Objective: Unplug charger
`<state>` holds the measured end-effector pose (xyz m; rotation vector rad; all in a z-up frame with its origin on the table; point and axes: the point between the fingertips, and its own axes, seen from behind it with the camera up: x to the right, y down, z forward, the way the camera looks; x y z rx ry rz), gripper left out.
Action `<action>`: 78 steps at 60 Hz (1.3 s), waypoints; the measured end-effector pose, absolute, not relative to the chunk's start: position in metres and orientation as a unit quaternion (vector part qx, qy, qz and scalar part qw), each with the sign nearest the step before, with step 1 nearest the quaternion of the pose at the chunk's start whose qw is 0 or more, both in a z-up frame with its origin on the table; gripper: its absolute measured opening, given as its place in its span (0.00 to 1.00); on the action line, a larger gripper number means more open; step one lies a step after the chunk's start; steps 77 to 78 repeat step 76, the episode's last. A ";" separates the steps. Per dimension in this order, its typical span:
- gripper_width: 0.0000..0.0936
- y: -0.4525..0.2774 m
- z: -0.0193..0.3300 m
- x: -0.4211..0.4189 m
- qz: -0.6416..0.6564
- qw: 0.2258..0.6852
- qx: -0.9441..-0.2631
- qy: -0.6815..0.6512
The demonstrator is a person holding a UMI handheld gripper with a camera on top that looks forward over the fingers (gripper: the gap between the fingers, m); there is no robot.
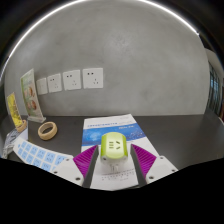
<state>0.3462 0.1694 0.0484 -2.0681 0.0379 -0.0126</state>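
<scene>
A green and white charger (112,148) sits between my two fingers, its flat face with dark markings turned toward the camera. My gripper (112,156) is shut on it, with the purple pads (88,158) pressing its two sides. The charger hangs above a printed sheet (113,127) on the dark table (175,135). It is well away from the grey wall. A row of white wall sockets (93,77) is on that wall, beyond the fingers to the left. No cable shows.
A roll of tape (47,129) lies on the table to the left. A white sheet with blue squares (35,152) lies nearer, left of the fingers. A yellow and white package (13,108) stands against the wall at far left.
</scene>
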 end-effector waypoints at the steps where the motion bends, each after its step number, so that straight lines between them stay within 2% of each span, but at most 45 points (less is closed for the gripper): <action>1: 0.70 0.168 0.050 0.346 -0.005 0.513 -0.858 0.018; 13: 0.85 0.127 0.071 0.334 0.001 0.523 -0.852 0.038; 28: 0.86 0.014 0.104 0.283 -0.017 0.536 -0.842 0.052; 34: 0.91 -0.043 0.104 0.257 -0.034 0.531 -0.845 0.045; 49: 0.91 -0.162 0.100 0.211 -0.042 0.516 -0.854 0.045; 59: 0.91 -0.201 0.114 0.209 -0.036 0.541 -0.839 0.038; 69: 0.90 -0.215 0.125 0.244 -0.051 0.564 -0.824 0.008; 78: 0.90 -0.220 0.117 0.290 -0.062 0.553 -0.831 -0.008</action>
